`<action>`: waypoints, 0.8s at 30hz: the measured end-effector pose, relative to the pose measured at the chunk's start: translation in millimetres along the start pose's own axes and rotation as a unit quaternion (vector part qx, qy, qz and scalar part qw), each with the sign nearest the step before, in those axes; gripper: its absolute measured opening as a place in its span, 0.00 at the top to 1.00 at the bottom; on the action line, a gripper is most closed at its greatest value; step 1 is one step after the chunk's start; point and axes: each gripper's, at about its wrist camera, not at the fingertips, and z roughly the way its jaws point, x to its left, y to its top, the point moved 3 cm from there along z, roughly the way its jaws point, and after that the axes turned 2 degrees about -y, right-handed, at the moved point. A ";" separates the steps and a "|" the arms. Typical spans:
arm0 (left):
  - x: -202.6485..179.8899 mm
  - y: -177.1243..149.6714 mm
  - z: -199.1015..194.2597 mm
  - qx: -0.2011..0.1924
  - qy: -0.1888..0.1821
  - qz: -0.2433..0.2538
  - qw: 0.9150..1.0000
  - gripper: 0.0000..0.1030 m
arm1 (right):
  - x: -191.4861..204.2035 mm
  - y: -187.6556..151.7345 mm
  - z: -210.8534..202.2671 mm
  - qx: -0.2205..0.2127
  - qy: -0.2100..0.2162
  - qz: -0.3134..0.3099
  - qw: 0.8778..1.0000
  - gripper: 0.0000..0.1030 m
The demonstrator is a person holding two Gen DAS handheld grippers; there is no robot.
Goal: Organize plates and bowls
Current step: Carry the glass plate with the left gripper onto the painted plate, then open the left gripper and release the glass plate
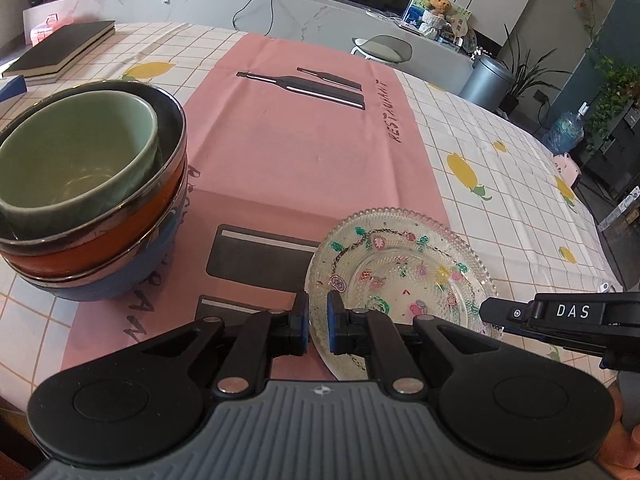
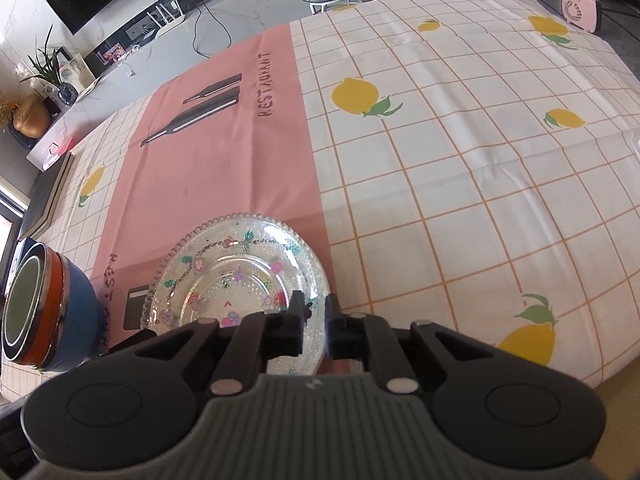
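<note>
A clear glass plate [image 1: 400, 268] with coloured flower decals lies at the near edge of the pink cloth; it also shows in the right wrist view [image 2: 236, 272]. My left gripper [image 1: 318, 322] is shut on the plate's left rim. My right gripper [image 2: 314, 322] is shut on its right rim and shows in the left wrist view [image 1: 560, 316] as a black bar at the right. A stack of nested bowls [image 1: 88, 184], green in black-and-orange in blue, stands to the left; it also shows in the right wrist view [image 2: 44, 316].
The table [image 2: 460, 160] is covered with a white lemon-print checked cloth and a pink runner [image 1: 304, 136]. Dark books [image 1: 60, 50] lie at the far left. A stool [image 1: 382, 48] stands beyond the far edge.
</note>
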 end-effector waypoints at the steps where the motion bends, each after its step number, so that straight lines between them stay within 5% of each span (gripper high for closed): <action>1: -1.8 -0.6 -0.4 -0.001 0.003 0.006 1.000 0.91 | 0.9 -0.2 0.7 -0.001 -0.005 -0.005 1.000 0.93; 17: -9.7 -0.1 -1.3 0.008 0.019 0.043 0.999 0.85 | 5.3 -1.6 0.9 -0.002 -0.026 -0.022 0.999 0.89; 20: -8.0 1.2 -6.0 0.004 0.019 0.042 0.999 0.76 | 6.1 -1.6 -0.2 -0.005 -0.027 -0.024 0.999 0.74; 24: -9.2 4.5 -18.2 -0.002 0.005 0.045 0.999 0.68 | 7.9 -1.4 -3.1 -0.012 -0.028 -0.028 0.999 0.70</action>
